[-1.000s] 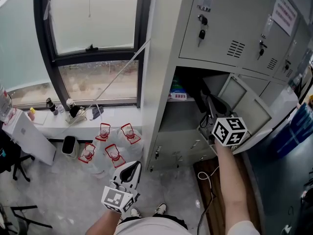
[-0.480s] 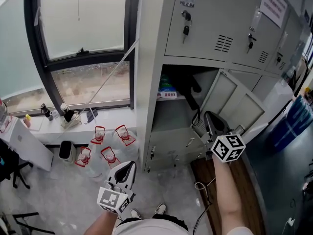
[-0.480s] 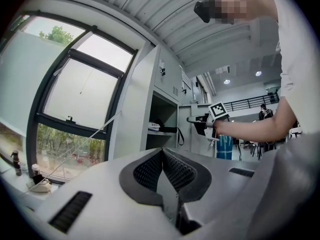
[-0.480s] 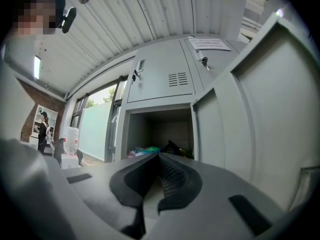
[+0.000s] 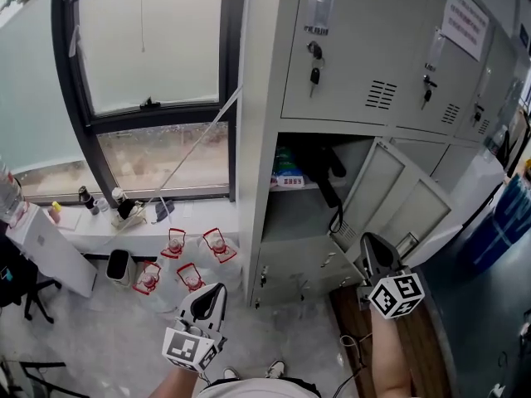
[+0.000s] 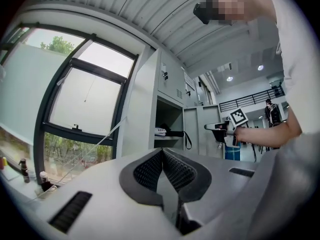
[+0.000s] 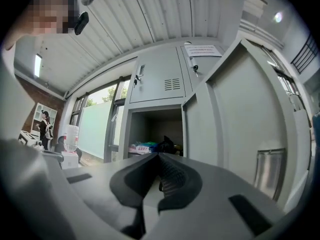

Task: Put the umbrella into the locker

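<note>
- The grey metal locker bank (image 5: 274, 73) stands beside a dark-framed window (image 5: 149, 106); one middle compartment is open, its grey door (image 5: 390, 193) swung out to the right.
- The black folded umbrella (image 5: 319, 171) lies on the shelf inside that open compartment, one end pointing out towards the front, and its black strap (image 5: 336, 218) hangs down over the shelf edge.
- Just left of the umbrella, on the same shelf, sits a blue, green and white packet (image 5: 286, 172).
- The right gripper (image 5: 367, 240) is held in front of the lockers below the open compartment, well apart from the umbrella; in the right gripper view its ribbed black pads (image 7: 172, 176) meet at the tips with nothing between them.
- The left gripper (image 5: 216, 290) is low and near the person's body, over the pale floor; in the left gripper view its jaws are likewise closed together and empty.
- Clear water jugs with red handles (image 5: 195, 264) stand on the floor under the window, between the white sill (image 5: 199, 214) and the left gripper.
</note>
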Motion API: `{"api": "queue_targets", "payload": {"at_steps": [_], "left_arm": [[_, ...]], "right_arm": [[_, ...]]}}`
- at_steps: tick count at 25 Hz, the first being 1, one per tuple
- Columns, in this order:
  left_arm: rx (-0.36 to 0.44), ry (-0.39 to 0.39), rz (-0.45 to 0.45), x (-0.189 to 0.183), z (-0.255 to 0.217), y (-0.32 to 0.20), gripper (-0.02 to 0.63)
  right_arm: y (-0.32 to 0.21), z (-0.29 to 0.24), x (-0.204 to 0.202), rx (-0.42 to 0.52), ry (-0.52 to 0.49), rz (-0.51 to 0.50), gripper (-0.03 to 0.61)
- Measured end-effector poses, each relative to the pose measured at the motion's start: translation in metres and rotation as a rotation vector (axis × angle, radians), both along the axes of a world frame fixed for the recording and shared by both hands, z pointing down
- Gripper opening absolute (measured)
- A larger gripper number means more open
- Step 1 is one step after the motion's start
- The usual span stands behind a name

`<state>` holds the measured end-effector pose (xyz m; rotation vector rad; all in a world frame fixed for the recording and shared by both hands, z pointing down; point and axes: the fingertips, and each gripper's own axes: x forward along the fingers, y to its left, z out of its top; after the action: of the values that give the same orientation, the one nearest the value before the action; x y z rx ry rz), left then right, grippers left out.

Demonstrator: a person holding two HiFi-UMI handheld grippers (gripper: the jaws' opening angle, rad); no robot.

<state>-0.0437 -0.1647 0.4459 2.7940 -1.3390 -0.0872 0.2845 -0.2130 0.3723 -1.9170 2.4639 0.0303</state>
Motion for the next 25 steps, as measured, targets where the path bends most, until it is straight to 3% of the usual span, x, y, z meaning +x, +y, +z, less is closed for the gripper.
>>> {"api": "queue_targets", "payload": {"at_steps": [11,16,25], "left_arm": [[0.025,0.001,-0.085,-0.011,-0.011,-0.017,0.023],[0.035,-0.006,-0.116,-0.017,-0.015,-0.023,0.023],[0.035,-0.019,-0.146,-0.026,-0.017,-0.026,0.023]], "right_arm": [[0.034,-0.013,-0.003,0.055,-0.052,-0.072,0.018],[0.054,-0.005,0.001,0.034,-0.046,-0.083,0.018],[0.106,-0.009,0.025,0.044,-0.016,0.044,0.018]]}}
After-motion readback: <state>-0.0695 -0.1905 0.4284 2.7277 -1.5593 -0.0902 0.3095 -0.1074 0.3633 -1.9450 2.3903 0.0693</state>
